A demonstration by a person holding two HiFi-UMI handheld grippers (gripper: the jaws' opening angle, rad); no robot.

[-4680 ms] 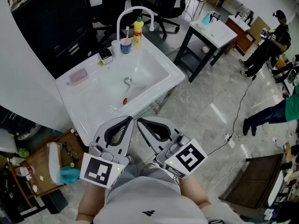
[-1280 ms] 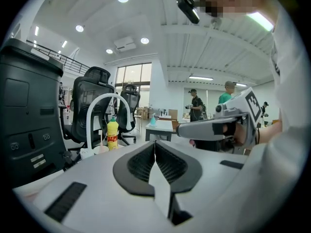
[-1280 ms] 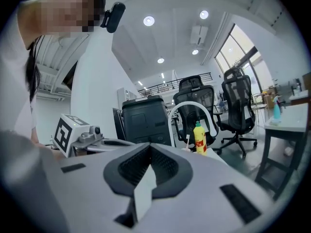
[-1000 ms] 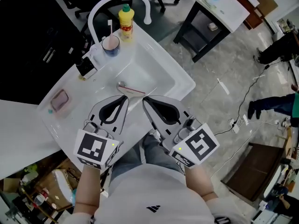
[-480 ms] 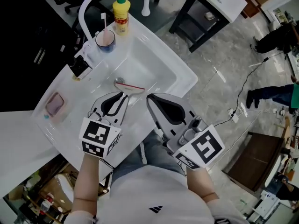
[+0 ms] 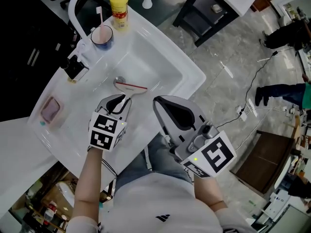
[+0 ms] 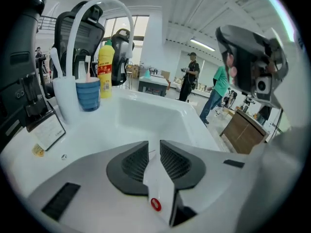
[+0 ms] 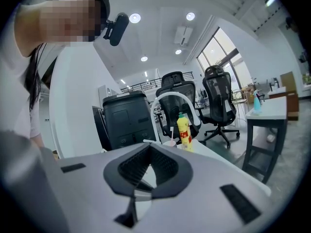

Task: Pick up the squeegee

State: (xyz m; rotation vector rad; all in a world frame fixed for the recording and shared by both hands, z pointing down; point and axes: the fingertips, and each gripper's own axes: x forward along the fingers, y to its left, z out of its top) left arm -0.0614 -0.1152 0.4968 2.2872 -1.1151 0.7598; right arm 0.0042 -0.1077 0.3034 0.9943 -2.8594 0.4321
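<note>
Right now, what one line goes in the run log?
phase: pre-grasp | left gripper: fingers opening, nothing between them, close to squeegee | squeegee: lying in sink, not gripped | right gripper: fingers shut, empty

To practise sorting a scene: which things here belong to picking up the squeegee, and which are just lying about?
Job in hand: squeegee; the sink it lies in; left gripper, jaws opening, nothing between them.

Lying about: yellow bottle; blue cup; pink soap dish.

White sink (image 6: 73,125), squeegee (image 6: 130,86) lying in its bowl, blue cup (image 6: 102,37), yellow bottle (image 6: 118,8), pink soap dish (image 6: 50,109) on its edge.
</note>
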